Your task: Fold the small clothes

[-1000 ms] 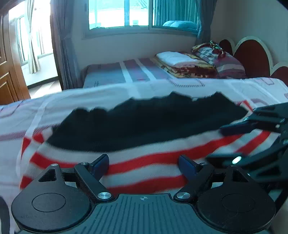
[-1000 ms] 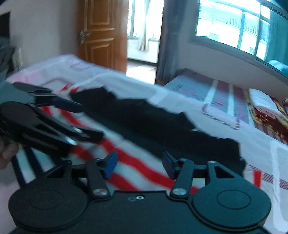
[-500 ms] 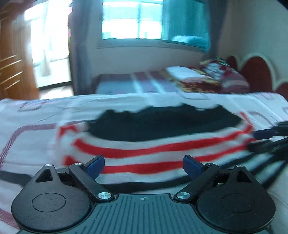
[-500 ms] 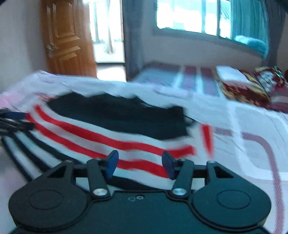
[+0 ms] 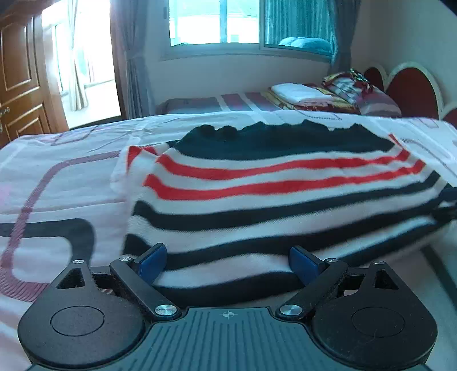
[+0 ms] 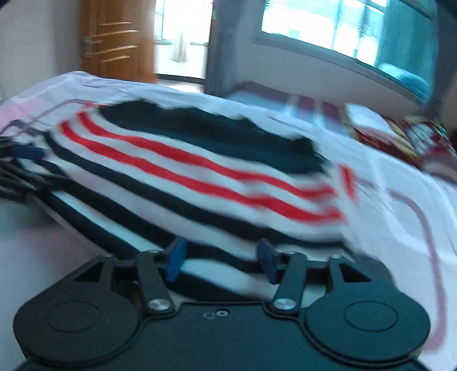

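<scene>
A small knitted garment (image 5: 285, 197), white with red and dark stripes and a dark far part, lies flat on the patterned bedsheet (image 5: 57, 177). My left gripper (image 5: 227, 262) is open at the garment's near left hem, and the cloth edge lies between its blue pads (image 5: 151, 261) without being pressed. My right gripper (image 6: 221, 262) is at the near right hem (image 6: 228, 271); its jaws are opening, with cloth between the pads but not pinched. The garment (image 6: 200, 171) is blurred in the right wrist view. Each gripper shows at the edge of the other's view: the right gripper (image 5: 447, 205), the left gripper (image 6: 22, 154).
Behind this bed stands a second bed (image 5: 228, 101) with folded blankets and pillows (image 5: 328, 94). A red headboard (image 5: 411, 88) is at the far right, a window (image 5: 217, 22) with curtains is at the back, and a wooden door (image 5: 20, 80) is at the left.
Both grippers have pulled back to the garment's near hem and moved apart sideways. More dark stripes now show. The right gripper's pads stand a little wider.
</scene>
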